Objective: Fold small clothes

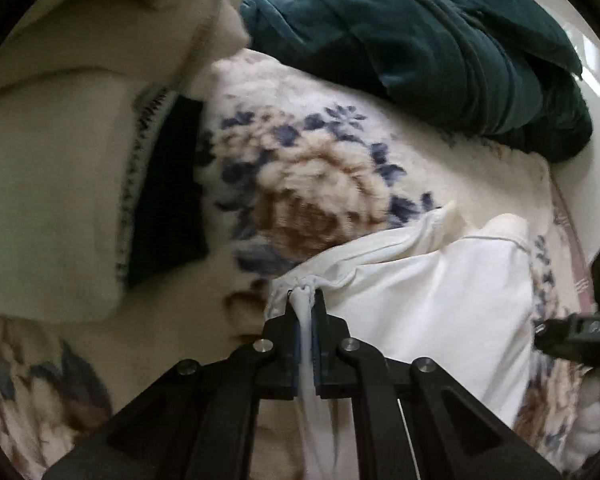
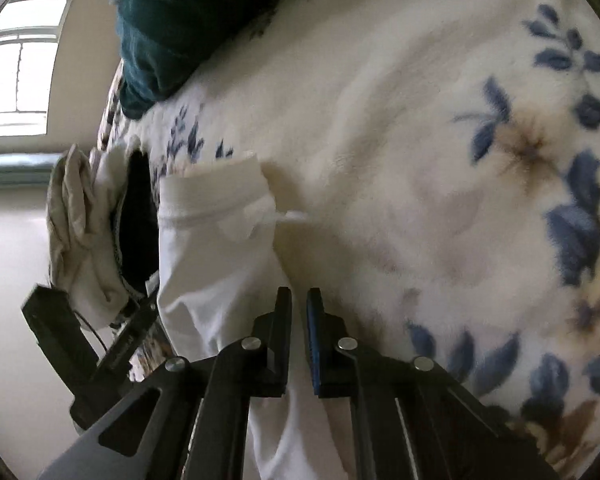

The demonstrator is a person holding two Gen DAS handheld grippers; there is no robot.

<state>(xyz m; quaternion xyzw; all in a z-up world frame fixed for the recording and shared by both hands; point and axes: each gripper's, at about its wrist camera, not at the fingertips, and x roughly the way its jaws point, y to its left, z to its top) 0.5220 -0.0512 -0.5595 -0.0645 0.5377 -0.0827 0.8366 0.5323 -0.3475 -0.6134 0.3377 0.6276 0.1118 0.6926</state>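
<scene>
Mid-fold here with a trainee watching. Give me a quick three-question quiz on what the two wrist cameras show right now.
1. True or false: the left gripper has its fingers pinched on a bunched edge of the white garment.
2. Multiple choice: what does the white garment lie on? A) a bare wooden table B) a floral blanket C) a plastic tray
3. Fill in: the bulky item at the far side of the blanket is dark ____ in colour.

Key:
1. True; white cloth runs between the fingers.
2. B
3. Teal. The right gripper, by contrast, holds nothing: a narrow gap shows between its fingers, above the garment.
</scene>
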